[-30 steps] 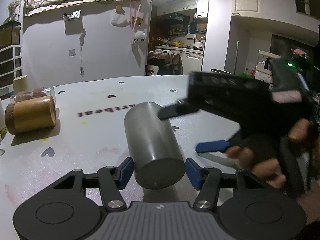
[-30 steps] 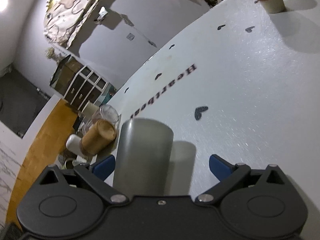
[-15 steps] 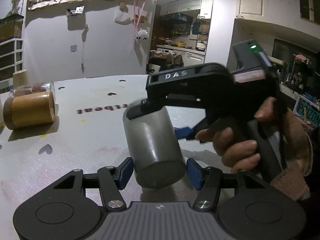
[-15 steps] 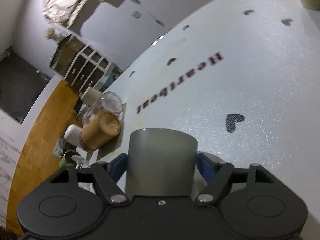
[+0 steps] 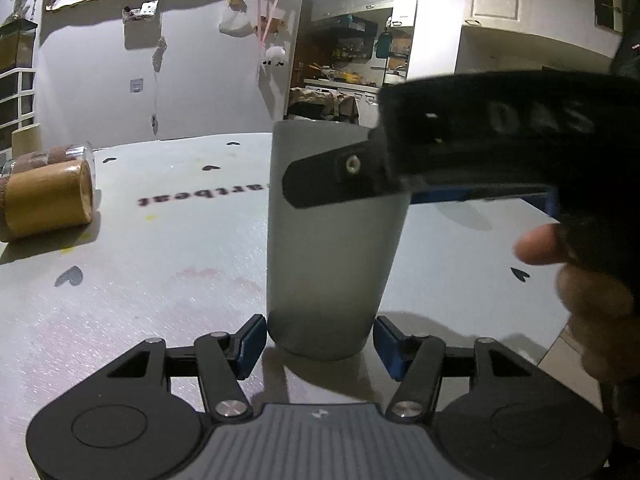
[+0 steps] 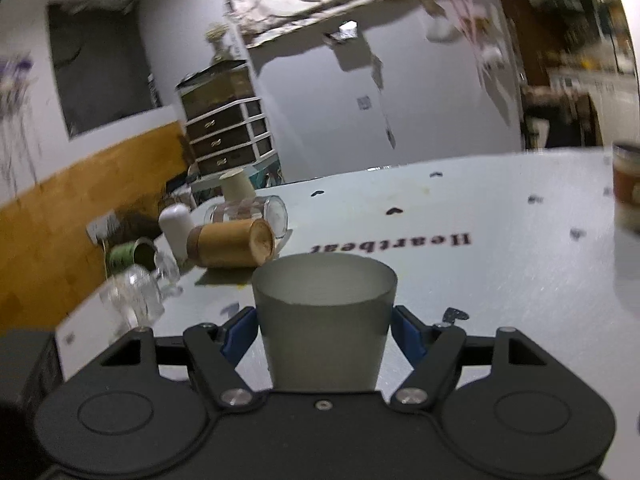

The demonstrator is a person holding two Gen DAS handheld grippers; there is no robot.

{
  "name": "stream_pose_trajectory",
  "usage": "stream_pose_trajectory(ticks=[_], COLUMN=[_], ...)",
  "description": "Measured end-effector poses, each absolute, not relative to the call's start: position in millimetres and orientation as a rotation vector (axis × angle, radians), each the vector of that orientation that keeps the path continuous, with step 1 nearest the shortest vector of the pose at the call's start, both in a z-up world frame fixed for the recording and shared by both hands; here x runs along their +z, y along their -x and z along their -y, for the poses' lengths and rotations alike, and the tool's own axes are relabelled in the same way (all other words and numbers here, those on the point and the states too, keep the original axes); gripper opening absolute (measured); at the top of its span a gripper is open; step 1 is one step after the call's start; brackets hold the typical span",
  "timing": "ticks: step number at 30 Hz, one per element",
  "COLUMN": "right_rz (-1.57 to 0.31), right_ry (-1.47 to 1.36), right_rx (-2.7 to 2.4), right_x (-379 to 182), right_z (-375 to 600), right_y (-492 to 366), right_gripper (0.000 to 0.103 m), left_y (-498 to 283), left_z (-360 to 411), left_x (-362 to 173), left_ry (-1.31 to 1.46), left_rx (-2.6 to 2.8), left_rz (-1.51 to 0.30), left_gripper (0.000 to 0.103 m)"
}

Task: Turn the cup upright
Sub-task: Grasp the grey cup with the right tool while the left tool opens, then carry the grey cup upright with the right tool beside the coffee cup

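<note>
The grey cup point(image 5: 332, 248) stands upright on the white table point(image 5: 160, 264), mouth up, base on the surface. My right gripper point(image 6: 325, 330) is shut on the grey cup point(image 6: 324, 320), its blue pads pressed on both sides of the wall. In the left wrist view the right gripper's black finger point(image 5: 340, 176) crosses the cup's upper part. My left gripper point(image 5: 318, 344) is open, its blue pads flanking the cup's base with small gaps on each side.
A wooden cylinder point(image 5: 48, 200) and a glass jar point(image 6: 248, 212) lie on their sides at the table's left. A white bottle point(image 6: 176, 224), a green tin point(image 6: 132, 256) and clear glasses point(image 6: 136, 296) crowd the left edge. A brown-banded cup point(image 6: 626, 188) stands far right.
The right gripper closed on the cup lying on its side and rotated it up; the cup now stands upright on the table. The left gripper stayed open around its base.
</note>
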State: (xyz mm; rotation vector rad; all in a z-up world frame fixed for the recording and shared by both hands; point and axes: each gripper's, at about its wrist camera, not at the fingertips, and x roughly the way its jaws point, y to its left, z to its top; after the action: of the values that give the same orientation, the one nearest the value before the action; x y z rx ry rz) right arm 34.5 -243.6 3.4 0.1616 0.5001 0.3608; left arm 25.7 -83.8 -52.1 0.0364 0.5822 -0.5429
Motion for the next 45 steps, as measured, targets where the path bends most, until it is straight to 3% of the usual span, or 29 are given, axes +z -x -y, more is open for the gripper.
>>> stream_pose_trajectory(ticks=[6, 9, 20, 39, 45], right_rz=[-0.472, -0.445, -0.311, -0.316, -0.340], right_ry=[-0.015, 0.033, 0.046, -0.025, -0.027], right_rx=[0.378, 0.381, 0.108, -0.263, -0.255], right_x=[7, 9, 21, -5, -14], right_z=[228, 228, 302, 398, 397], right_y=[-25, -32, -129, -251, -249], right_gripper=[0.073, 0.073, 0.073, 0.073, 0.073], left_y=[-26, -25, -27, -37, -35], left_z=[83, 81, 70, 71, 71], left_x=[-57, -57, -57, -59, -57], left_ry=[-0.019, -0.012, 0.006, -0.009, -0.007], left_rx=[-0.533, -0.522, -0.496, -0.469, -0.461], left_rz=[-0.579, -0.575, -0.559, -0.554, -0.542], left_gripper=[0.061, 0.071, 0.071, 0.072, 0.085])
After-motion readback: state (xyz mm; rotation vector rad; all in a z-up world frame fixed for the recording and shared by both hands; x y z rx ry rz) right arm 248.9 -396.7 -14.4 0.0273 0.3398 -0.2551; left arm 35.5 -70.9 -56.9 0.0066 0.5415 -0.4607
